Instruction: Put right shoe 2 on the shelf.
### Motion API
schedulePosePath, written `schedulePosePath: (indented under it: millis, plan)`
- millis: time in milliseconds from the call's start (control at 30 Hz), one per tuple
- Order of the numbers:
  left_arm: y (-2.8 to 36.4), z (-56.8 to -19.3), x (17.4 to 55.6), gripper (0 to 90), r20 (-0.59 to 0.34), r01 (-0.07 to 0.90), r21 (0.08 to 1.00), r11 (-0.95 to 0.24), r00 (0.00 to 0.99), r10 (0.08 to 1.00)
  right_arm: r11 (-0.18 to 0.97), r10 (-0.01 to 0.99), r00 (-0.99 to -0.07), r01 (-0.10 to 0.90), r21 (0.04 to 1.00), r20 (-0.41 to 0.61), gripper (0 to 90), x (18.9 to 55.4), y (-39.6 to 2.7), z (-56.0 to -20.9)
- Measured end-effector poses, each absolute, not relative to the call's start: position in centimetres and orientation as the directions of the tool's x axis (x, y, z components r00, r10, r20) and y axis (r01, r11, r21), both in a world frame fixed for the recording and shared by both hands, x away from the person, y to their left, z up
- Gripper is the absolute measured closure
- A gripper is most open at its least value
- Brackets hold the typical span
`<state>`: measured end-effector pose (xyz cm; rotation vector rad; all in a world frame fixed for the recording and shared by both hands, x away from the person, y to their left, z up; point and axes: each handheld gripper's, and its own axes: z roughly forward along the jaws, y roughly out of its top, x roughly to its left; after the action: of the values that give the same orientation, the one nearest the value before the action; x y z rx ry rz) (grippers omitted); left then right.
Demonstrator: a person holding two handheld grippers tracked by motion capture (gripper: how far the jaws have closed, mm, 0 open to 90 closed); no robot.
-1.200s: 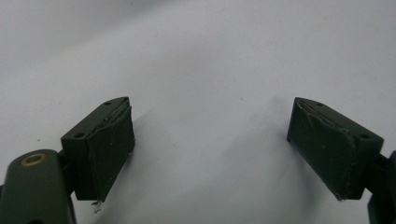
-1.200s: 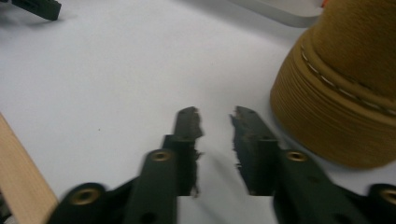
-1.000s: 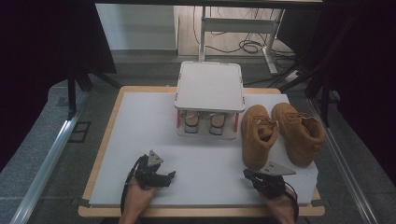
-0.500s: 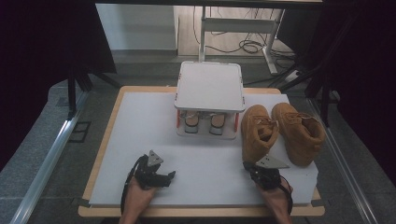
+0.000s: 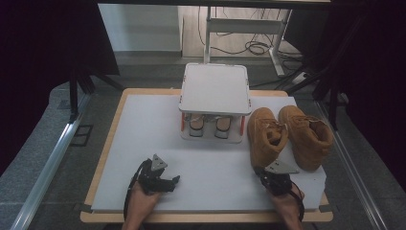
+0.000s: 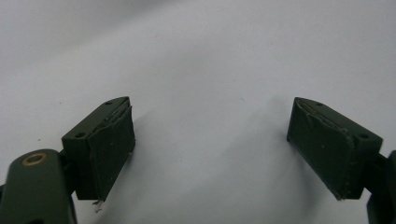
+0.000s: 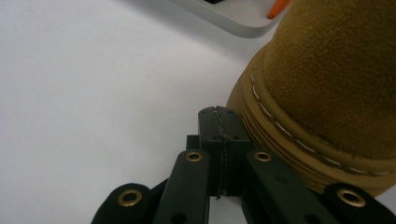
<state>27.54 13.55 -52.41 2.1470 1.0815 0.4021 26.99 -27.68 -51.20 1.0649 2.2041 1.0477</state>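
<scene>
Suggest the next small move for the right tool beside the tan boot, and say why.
Probably open its jaws. The right tool sits with both pads pressed together and nothing between them, right at the toe welt of the nearer boot. Shut like this it can only nudge the boot; it would need to open before it could grip the toe or collar.

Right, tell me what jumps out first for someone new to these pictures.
The pair of tan boots at the right of the white table draws the eye first. The shut right gripper sits right by the nearer boot's toe. Behind the table's centre stands a small white rack with a pair of shoes beneath its top.
</scene>
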Motion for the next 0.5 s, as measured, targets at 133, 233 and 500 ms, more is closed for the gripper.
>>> schedulePosePath:
  millis: [133, 233, 500]
  plan:
    - [13.5, -52.4, 27.5, 14.8, -0.031, 0.582, 0.699, -0.415, 0.605, 0.795, 0.398, 0.810, -0.581, 0.451, 0.799, -0.075, 90.0, 26.9, -28.9, -51.2]
    - [13.5, -52.4, 27.5, 14.8, -0.031, 0.582, 0.699, -0.415, 0.605, 0.795, 0.400, 0.812, -0.578, 0.451, 0.798, -0.081, 90.0, 26.8, -29.5, -51.1]
    - [13.5, -52.4, 27.5, 14.8, -0.031, 0.582, 0.700, -0.415, 0.605, 0.796, 0.399, 0.829, -0.550, 0.459, 0.794, -0.099, 90.0, 26.5, -31.1, -51.1]
